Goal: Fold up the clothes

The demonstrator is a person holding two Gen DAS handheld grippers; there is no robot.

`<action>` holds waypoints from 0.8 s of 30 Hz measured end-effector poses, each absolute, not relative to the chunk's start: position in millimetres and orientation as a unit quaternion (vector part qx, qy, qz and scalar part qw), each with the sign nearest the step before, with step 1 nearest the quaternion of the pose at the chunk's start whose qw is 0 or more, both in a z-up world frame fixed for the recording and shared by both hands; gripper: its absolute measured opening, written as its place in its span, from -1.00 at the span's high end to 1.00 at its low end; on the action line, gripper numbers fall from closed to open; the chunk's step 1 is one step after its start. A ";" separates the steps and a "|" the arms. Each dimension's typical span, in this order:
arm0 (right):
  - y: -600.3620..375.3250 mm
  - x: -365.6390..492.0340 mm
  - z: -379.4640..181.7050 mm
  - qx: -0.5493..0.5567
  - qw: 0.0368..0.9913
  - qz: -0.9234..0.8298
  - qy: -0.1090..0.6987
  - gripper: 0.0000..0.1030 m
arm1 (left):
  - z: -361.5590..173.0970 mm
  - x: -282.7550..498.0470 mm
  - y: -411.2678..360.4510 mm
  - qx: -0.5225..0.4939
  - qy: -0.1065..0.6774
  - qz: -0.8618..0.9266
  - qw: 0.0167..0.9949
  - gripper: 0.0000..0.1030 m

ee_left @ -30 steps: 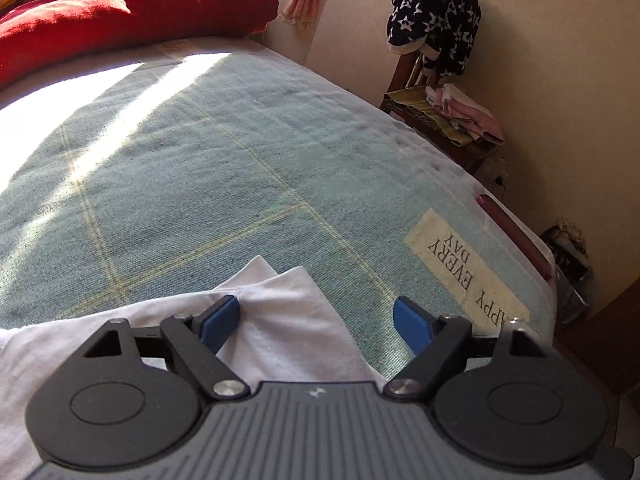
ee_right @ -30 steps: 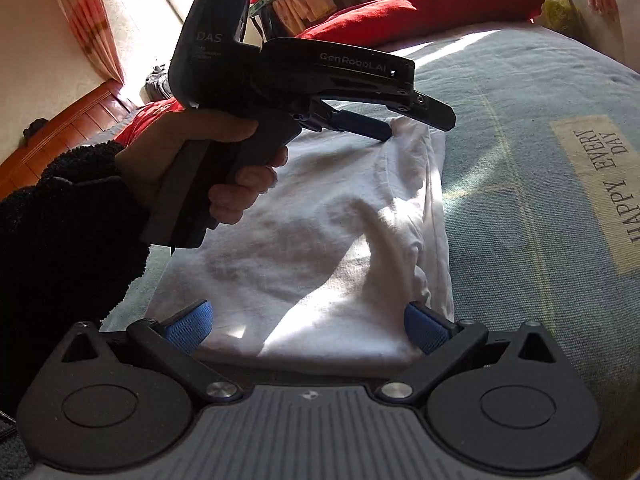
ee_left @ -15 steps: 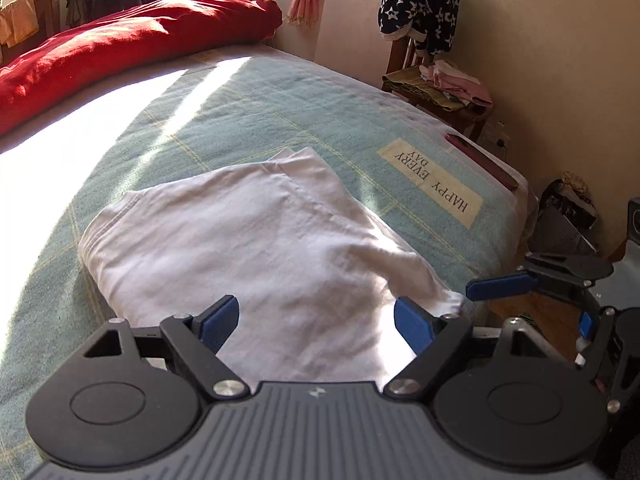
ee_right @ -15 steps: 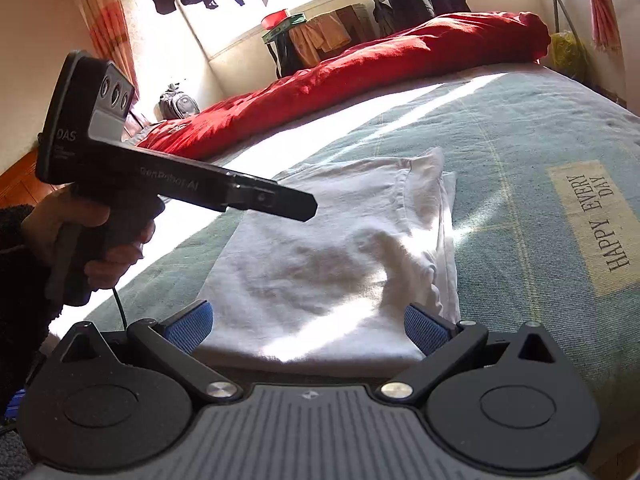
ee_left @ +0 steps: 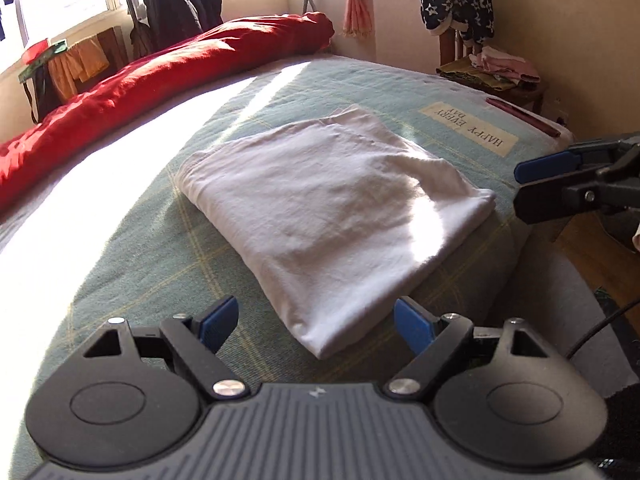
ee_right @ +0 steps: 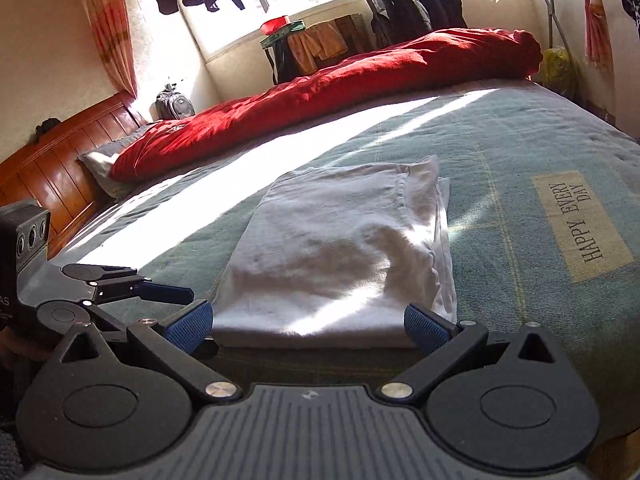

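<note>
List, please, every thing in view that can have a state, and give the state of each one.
white garment: folded into a flat rectangle, lying on the bed, nothing holds it.
left gripper: open, empty, just short of the garment's near corner.
right gripper: open, empty, at the garment's near edge.
red duvet: bunched in a long roll along the bed's far side.
green bedspread: spread flat.

The left gripper [ee_left: 316,326] is black with a ribbed grey top, two round black parts and shiny silver screws. Its fingers [ee_left: 414,326] wear bumpy blue pads. The right gripper [ee_right: 309,326] looks the same. A thin black cable [ee_left: 600,330] hangs near.
</note>
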State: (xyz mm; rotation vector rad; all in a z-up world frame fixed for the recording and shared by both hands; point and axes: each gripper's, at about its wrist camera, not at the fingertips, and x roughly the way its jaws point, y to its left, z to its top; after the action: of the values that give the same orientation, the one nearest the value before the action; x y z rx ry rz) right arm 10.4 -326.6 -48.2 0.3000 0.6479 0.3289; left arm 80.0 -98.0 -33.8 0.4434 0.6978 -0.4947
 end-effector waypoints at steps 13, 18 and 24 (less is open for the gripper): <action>-317.3 -0.9 -44.9 0.126 0.927 0.155 0.316 -1.00 | -75.2 58.7 -141.5 0.441 0.207 -0.184 0.854 -0.66; -319.2 0.9 -48.2 0.131 0.926 0.153 0.320 -1.00 | -75.6 66.4 -153.3 0.473 0.187 -0.186 0.841 -0.66; -320.1 2.9 -53.0 0.134 0.923 0.154 0.325 -1.00 | -78.5 76.4 -147.2 0.474 0.203 -0.178 0.838 -0.78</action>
State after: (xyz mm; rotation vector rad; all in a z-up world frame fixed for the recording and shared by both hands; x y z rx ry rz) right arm 2.9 -320.1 -53.0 0.2759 0.6672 0.3163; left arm 76.4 -147.2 -78.5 1.0030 0.4286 -0.3760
